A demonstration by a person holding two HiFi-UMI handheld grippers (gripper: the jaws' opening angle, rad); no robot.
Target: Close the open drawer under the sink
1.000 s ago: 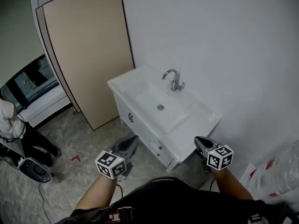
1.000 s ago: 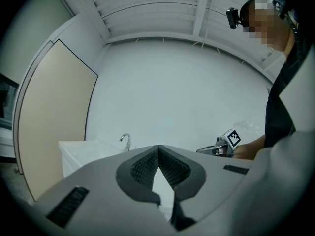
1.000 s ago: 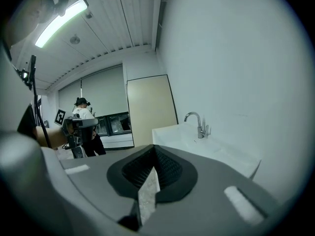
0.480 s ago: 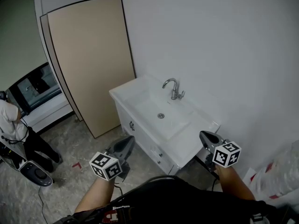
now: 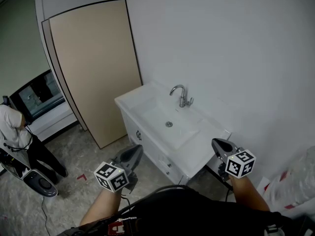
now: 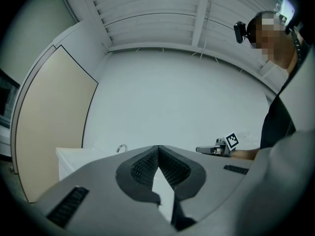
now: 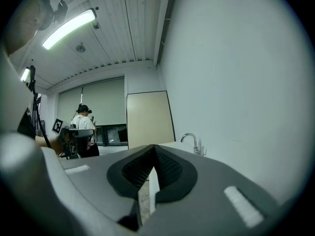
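The white vanity [image 5: 206, 134] with its sink and chrome faucet [image 5: 181, 95] stands against the wall in the head view. Its front [image 5: 158, 154] carries small dark handles; I cannot tell from here whether a drawer stands out. My left gripper [image 5: 138, 150] hovers shut in front of the cabinet face, apart from it. My right gripper [image 5: 214, 142] is shut too, held over the vanity's near right corner. Nothing is between either pair of jaws. The left gripper [image 6: 157, 149] looks level at the faucet [image 6: 121, 147]; the right gripper [image 7: 154, 149] also sees the faucet [image 7: 193, 141].
A tall beige panel [image 5: 93, 68] leans on the wall left of the vanity. A person [image 5: 12, 132] stands at the far left beside a dark window, with a small device [image 5: 37, 181] on the floor. A plastic-wrapped bundle [image 5: 295, 181] lies at the right edge.
Both grippers have lifted a little against the vanity, and the head view has tilted up. The jaws stayed shut.
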